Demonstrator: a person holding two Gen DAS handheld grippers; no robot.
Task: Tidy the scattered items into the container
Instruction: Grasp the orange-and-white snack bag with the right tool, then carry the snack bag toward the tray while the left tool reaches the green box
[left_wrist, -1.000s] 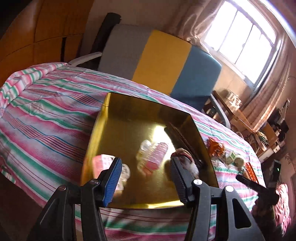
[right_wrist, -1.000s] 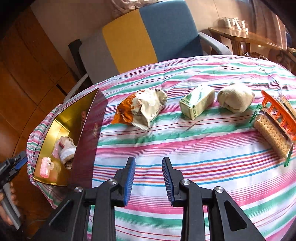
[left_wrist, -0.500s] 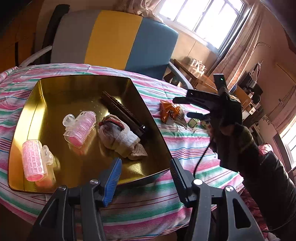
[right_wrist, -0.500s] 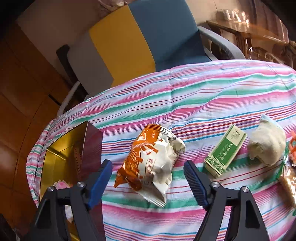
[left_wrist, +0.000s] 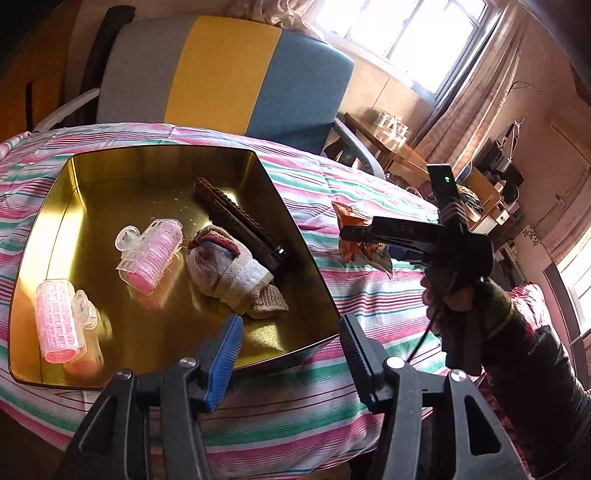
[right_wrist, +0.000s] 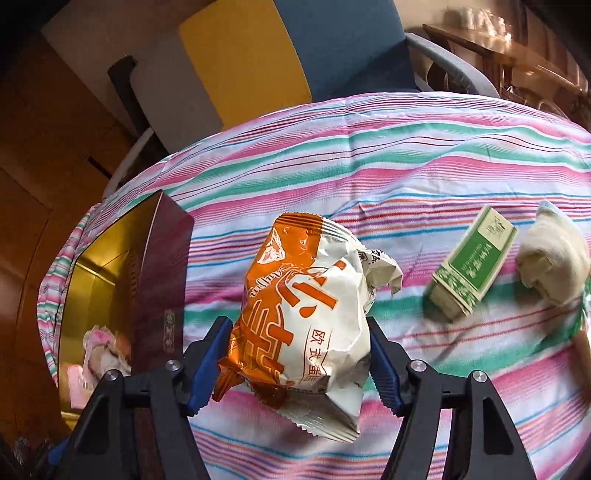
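A gold tin box (left_wrist: 280, 206) sits on the striped tablecloth and holds two pink hair rollers (left_wrist: 151, 247), a rolled sock (left_wrist: 229, 266) and a dark comb (left_wrist: 236, 218). My left gripper (left_wrist: 288, 358) is open and empty, low over the box's near right corner. My right gripper (right_wrist: 295, 362) is open with its jaws on either side of an orange and white snack bag (right_wrist: 306, 314) lying on the cloth right of the box (right_wrist: 162, 258). The right gripper (left_wrist: 369, 232) also shows in the left wrist view, over the bag (left_wrist: 351, 221).
A green and white carton (right_wrist: 472, 258) and a cream cloth bundle (right_wrist: 554, 258) lie right of the bag. A grey, yellow and blue chair (left_wrist: 221, 74) stands behind the table. A cluttered side table (left_wrist: 391, 144) stands by the window.
My right gripper has opened wide and come down around the snack bag. My left gripper has swung right, from over the box to its right corner.
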